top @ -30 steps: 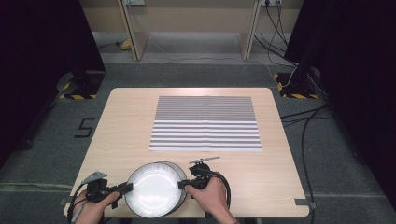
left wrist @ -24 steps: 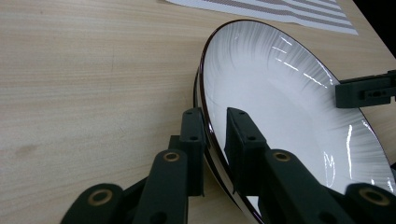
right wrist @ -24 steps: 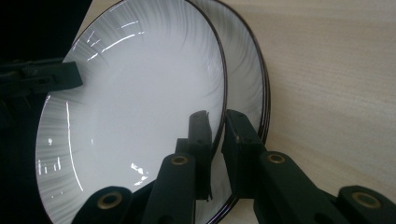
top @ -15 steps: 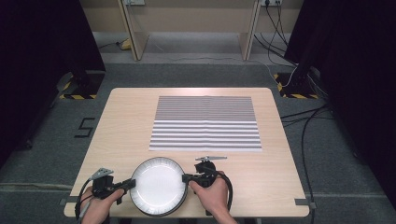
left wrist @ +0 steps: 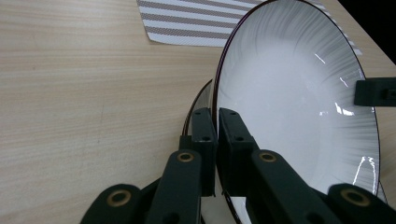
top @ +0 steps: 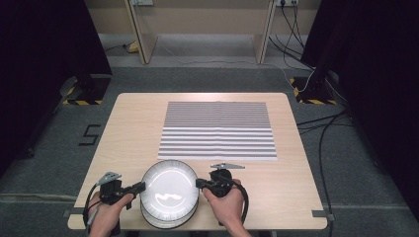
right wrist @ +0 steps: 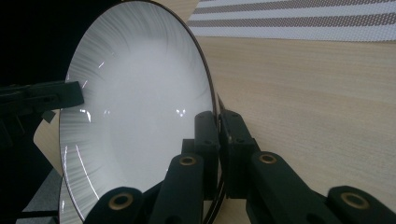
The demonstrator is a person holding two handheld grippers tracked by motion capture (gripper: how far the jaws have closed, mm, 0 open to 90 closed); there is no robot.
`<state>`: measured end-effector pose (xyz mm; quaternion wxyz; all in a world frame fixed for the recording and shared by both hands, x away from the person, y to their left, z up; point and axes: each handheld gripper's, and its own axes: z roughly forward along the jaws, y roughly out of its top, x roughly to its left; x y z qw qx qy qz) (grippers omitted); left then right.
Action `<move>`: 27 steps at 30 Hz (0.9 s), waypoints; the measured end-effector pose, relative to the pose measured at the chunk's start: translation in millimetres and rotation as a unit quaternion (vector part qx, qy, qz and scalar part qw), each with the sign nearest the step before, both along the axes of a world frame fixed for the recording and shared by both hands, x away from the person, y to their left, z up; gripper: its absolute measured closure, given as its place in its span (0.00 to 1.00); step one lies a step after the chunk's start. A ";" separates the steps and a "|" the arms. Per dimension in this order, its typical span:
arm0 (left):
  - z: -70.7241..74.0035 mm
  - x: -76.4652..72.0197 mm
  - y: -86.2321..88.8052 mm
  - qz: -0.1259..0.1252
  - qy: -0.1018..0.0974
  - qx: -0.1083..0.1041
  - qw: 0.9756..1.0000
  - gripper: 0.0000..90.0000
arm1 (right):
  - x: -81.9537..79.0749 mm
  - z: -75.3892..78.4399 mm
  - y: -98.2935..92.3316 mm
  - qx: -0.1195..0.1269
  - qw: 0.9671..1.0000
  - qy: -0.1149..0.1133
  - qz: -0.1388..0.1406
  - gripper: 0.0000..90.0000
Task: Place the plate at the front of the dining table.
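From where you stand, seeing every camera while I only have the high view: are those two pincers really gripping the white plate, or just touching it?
Observer: Gripping. In the left gripper view, the left gripper has just been closing its jaws, and they now clamp the plate at its rim.
Operator: And the other side?
Observer: Same. In the right gripper view, the right gripper pinches the opposite rim.
Operator: Is the plate plain?
Observer: No. It has fine radial ridges and a thin dark edge line.

Lower plate (top: 170,216) mostly hidden.
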<state>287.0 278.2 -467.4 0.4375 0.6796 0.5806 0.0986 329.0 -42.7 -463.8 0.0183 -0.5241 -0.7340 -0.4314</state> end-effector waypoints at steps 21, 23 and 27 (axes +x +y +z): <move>0.7 3.5 -1.7 -0.001 -0.008 -0.009 1.000 0.96 | 1.9 5.8 -3.1 -0.004 1.000 -0.011 -0.001 0.96; 1.7 4.0 -2.5 -0.001 -0.009 -0.009 1.000 0.96 | 2.6 6.5 -4.2 -0.005 1.000 -0.015 0.000 0.96; 2.8 4.8 -3.8 -0.002 -0.012 -0.011 1.000 0.96 | 3.0 8.0 -5.9 -0.002 1.000 -0.015 -0.001 0.96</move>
